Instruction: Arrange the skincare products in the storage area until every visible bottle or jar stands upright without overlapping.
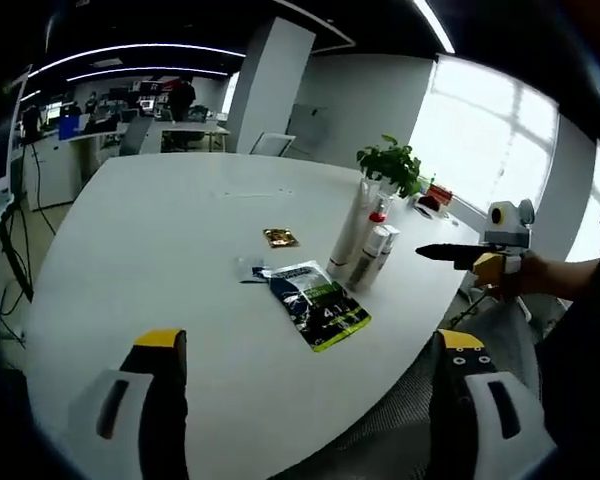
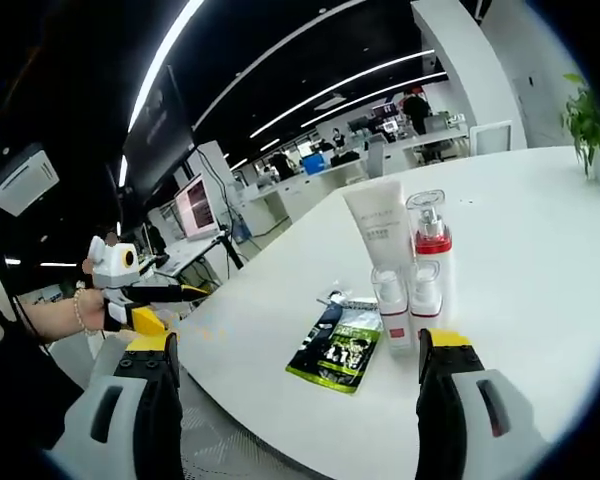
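On the white round table (image 2: 540, 250), from left: a flat green-and-black sachet (image 2: 340, 348) lies at the group's left, not overlapping the bottles. Beside it, the white squeeze tube (image 2: 378, 225), two small white red-banded bottles (image 2: 392, 310) and the clear-capped pump bottle (image 2: 429, 240) stand upright, closely packed. Judge the task near complete. Your left gripper (image 1: 305, 390) and right gripper (image 2: 295, 395) both stand apart, empty.

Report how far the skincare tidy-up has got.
Done: the tube, the red-collared pump bottle and two small bottles stand upright in a tight cluster on the table. In hand: nothing; the left tool and right tool are open and short of the products. Left: the sachet and a gold packet lie flat nearby.
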Demonstrator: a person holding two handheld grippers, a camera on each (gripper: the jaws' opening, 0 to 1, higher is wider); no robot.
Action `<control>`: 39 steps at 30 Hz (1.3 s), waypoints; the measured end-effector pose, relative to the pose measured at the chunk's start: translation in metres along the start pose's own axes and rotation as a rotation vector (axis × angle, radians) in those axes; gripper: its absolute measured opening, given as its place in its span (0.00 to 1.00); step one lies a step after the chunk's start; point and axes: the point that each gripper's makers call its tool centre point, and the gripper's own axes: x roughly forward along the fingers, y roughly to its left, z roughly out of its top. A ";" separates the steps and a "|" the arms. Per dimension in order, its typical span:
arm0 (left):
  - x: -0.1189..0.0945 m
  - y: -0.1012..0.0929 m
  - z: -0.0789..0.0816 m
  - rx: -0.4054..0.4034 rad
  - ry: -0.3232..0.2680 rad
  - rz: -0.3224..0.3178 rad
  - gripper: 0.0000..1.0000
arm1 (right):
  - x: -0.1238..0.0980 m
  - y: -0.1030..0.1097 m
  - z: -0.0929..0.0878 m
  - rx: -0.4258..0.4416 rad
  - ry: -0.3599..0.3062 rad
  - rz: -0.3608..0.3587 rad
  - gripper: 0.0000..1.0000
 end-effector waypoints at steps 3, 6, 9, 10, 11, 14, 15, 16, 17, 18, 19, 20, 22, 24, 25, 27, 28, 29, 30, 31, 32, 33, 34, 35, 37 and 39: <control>-0.004 0.004 -0.006 -0.019 0.005 0.015 0.99 | 0.000 0.000 0.000 0.001 0.001 -0.001 1.00; -0.006 0.004 -0.011 -0.022 0.005 0.029 0.99 | 0.001 0.000 -0.001 -0.008 0.006 0.000 1.00; -0.005 0.006 -0.016 -0.011 0.023 0.040 0.99 | 0.003 0.004 -0.004 -0.030 0.030 0.003 1.00; -0.005 0.006 -0.015 -0.001 0.015 0.040 0.99 | 0.004 0.005 -0.005 -0.037 0.038 0.005 1.00; -0.003 0.004 -0.012 0.008 0.001 0.040 0.99 | 0.005 0.006 -0.006 -0.043 0.043 0.008 1.00; -0.003 0.006 -0.013 -0.007 0.006 0.039 0.99 | 0.006 0.008 -0.008 -0.055 0.058 0.009 1.00; -0.003 0.006 -0.013 -0.006 0.004 0.038 0.98 | 0.006 0.009 -0.008 -0.059 0.061 0.011 1.00; -0.004 0.006 -0.012 -0.005 -0.001 0.036 0.98 | 0.007 0.012 -0.008 -0.062 0.065 0.014 1.00; -0.004 0.005 -0.012 -0.004 -0.004 0.032 0.98 | 0.008 0.013 -0.009 -0.067 0.070 0.016 1.00; -0.003 0.005 -0.011 -0.003 -0.006 0.029 0.98 | 0.010 0.017 -0.010 -0.080 0.080 0.022 1.00; -0.003 0.004 -0.011 -0.003 -0.006 0.026 0.98 | 0.011 0.018 -0.011 -0.083 0.083 0.025 1.00; -0.003 0.003 -0.012 -0.002 -0.006 0.022 0.98 | 0.014 0.020 -0.012 -0.097 0.098 0.033 1.00; -0.003 0.003 -0.012 0.000 -0.007 0.017 0.97 | 0.020 0.025 -0.014 -0.124 0.118 0.044 1.00; -0.004 0.002 -0.011 0.002 -0.010 0.013 0.98 | 0.026 0.030 -0.014 -0.162 0.135 0.058 1.00; -0.004 0.002 -0.011 0.002 -0.013 0.011 0.98 | 0.029 0.033 -0.014 -0.178 0.140 0.063 1.00; -0.004 0.001 -0.010 -0.002 -0.018 0.006 0.97 | 0.036 0.040 -0.013 -0.204 0.152 0.078 1.00; -0.005 0.001 -0.010 -0.005 -0.020 0.004 0.97 | 0.039 0.044 -0.013 -0.223 0.160 0.085 1.00; -0.005 0.001 -0.009 -0.007 -0.023 0.002 0.97 | 0.043 0.047 -0.012 -0.255 0.166 0.086 1.00; -0.006 0.000 -0.009 -0.007 -0.025 0.000 0.97 | 0.046 0.048 -0.012 -0.275 0.169 0.087 1.00; -0.006 0.000 -0.009 -0.008 -0.026 -0.004 0.97 | 0.051 0.051 -0.011 -0.280 0.172 0.094 0.99; -0.006 0.000 -0.009 -0.008 -0.026 -0.005 0.97 | 0.054 0.052 -0.012 -0.285 0.179 0.097 0.99; -0.006 -0.001 -0.009 -0.006 -0.026 -0.008 0.97 | 0.057 0.054 -0.012 -0.298 0.187 0.100 0.99; -0.006 -0.002 -0.009 -0.006 -0.025 -0.011 0.97 | 0.061 0.056 -0.011 -0.328 0.192 0.104 0.99; -0.006 -0.004 -0.009 -0.005 -0.025 -0.017 0.97 | 0.064 0.057 -0.011 -0.353 0.200 0.104 0.99; -0.006 -0.005 -0.008 0.000 -0.026 -0.022 0.97 | 0.071 0.058 -0.012 -0.380 0.229 0.111 0.99; -0.006 -0.007 -0.008 0.001 -0.025 -0.033 0.97 | 0.078 0.059 -0.008 -0.407 0.232 0.108 0.99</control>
